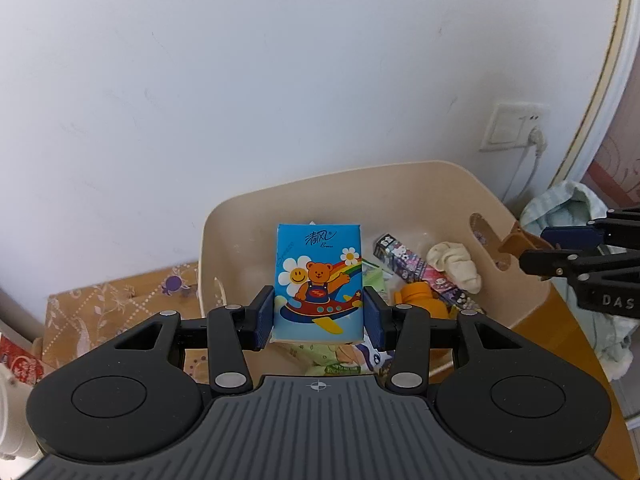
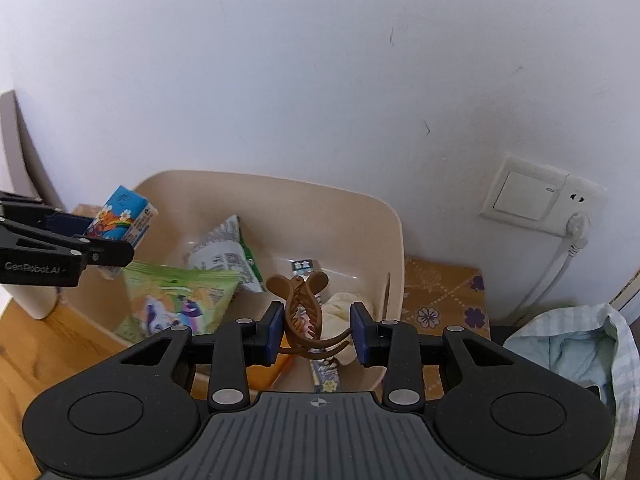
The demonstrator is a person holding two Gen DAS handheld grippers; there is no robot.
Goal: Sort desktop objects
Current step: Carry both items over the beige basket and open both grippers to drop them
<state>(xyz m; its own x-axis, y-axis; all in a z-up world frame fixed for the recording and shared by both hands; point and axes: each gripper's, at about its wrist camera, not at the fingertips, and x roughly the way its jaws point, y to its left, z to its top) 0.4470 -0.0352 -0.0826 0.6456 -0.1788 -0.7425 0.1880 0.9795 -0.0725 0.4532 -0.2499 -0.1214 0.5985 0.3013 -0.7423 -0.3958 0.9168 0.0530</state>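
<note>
My left gripper (image 1: pixel 319 316) is shut on a blue tissue pack (image 1: pixel 319 280) with a cartoon bear, held upright above the beige bin (image 1: pixel 400 180). The pack also shows in the right wrist view (image 2: pixel 122 218). My right gripper (image 2: pixel 316 330) holds a brown hair claw clip (image 2: pixel 302 312) over the beige bin (image 2: pixel 280 192); the clip touches the left pad and its prongs reach the right pad. In the bin lie a green snack bag (image 2: pixel 176 300), a grey-green packet (image 2: pixel 228 252), a cream sock (image 1: pixel 454 264), a patterned stick box (image 1: pixel 420 268) and an orange item (image 1: pixel 420 300).
The bin stands on a wooden table (image 2: pixel 36 344) against a white wall. A wall switch and socket with a plugged cable (image 2: pixel 536 204) are at the right. A light blue cloth (image 2: pixel 580 352) lies right of the bin. A patterned brown box (image 1: pixel 116 304) sits left.
</note>
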